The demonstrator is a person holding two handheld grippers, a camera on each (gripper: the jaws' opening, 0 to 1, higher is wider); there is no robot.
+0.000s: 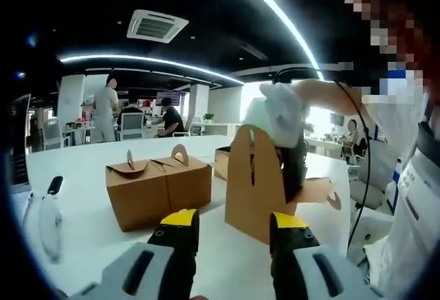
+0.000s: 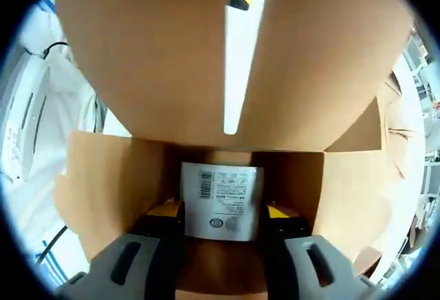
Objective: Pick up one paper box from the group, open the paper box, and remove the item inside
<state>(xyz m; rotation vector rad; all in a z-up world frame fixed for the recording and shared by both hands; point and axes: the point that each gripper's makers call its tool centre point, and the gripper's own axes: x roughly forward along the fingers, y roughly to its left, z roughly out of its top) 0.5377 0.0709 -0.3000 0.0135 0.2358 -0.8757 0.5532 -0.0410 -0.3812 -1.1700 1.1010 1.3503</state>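
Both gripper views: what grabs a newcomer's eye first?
In the right gripper view, the white labelled item deep in the open paper box, between the right gripper tips. In the left gripper view, that box's tall flap stands upright on the white table, two closed boxes to its left.

The room was an open office under a dark ceiling [image 1: 82, 4] crossed by long curved white light strips [image 1: 144, 60], with a square white air-conditioning vent [image 1: 157, 25] set into it. A broad white table [image 1: 82, 169] ran towards the back. Beyond it stood grey office chairs [image 1: 131, 124], white square columns [image 1: 70, 97] and a small green potted plant [image 1: 208, 116]. One person stood and others sat at distant desks. Bright daylight came through windows [image 1: 320, 120] on the far side.
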